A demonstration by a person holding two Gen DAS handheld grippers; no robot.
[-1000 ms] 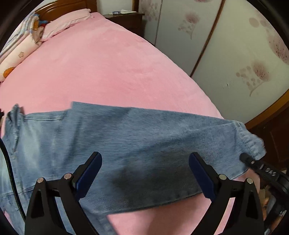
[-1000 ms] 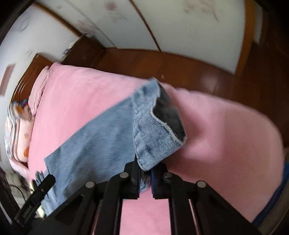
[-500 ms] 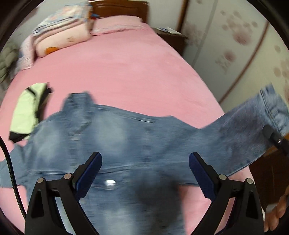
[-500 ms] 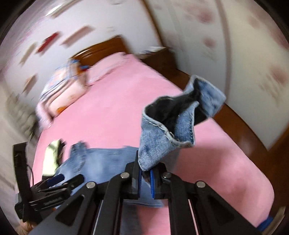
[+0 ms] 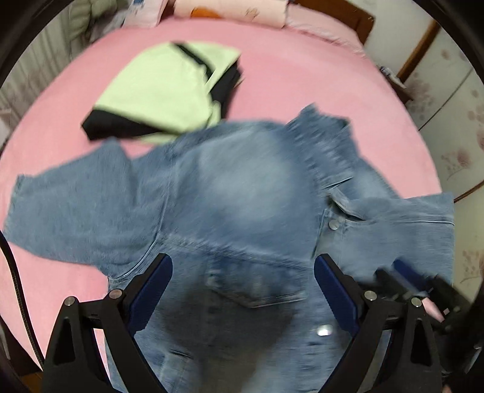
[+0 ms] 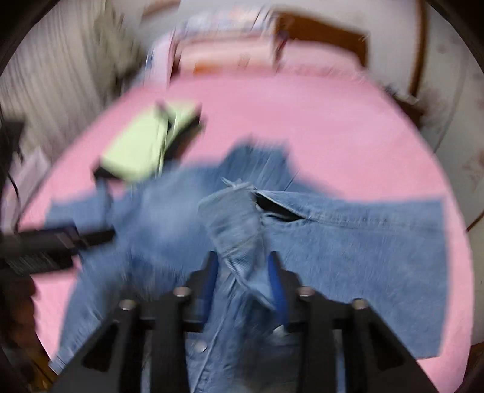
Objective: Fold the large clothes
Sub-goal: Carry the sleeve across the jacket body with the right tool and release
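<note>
A: So, where does the denim jacket (image 5: 242, 193) lie?

B: Spread over the near half of the pink bed (image 5: 302, 75), hem running off its near edge, one sleeve reaching toward the bed's left edge and the other sleeve (image 6: 378, 241) folded in across the right side of the jacket.

A: And the left gripper (image 5: 243, 290)?

B: It hangs above the jacket's chest pocket, pointing toward the headboard, its blue-padded fingers spread wide with nothing between them.

A: The right gripper (image 6: 243, 281)?

B: It sits low over the jacket front, aimed the same way. Its jaws stand partly apart, and the cuff (image 6: 233, 223) of that folded sleeve stands bunched between them. The frame is blurred, so whether the pads press the cloth cannot be told.

A: Anything else on the bed?

B: A folded pale green and black garment (image 5: 163, 90) toward the far left corner, its near edge just under the jacket's shoulder, and pillows (image 5: 236, 9) along the headboard edge.
</note>
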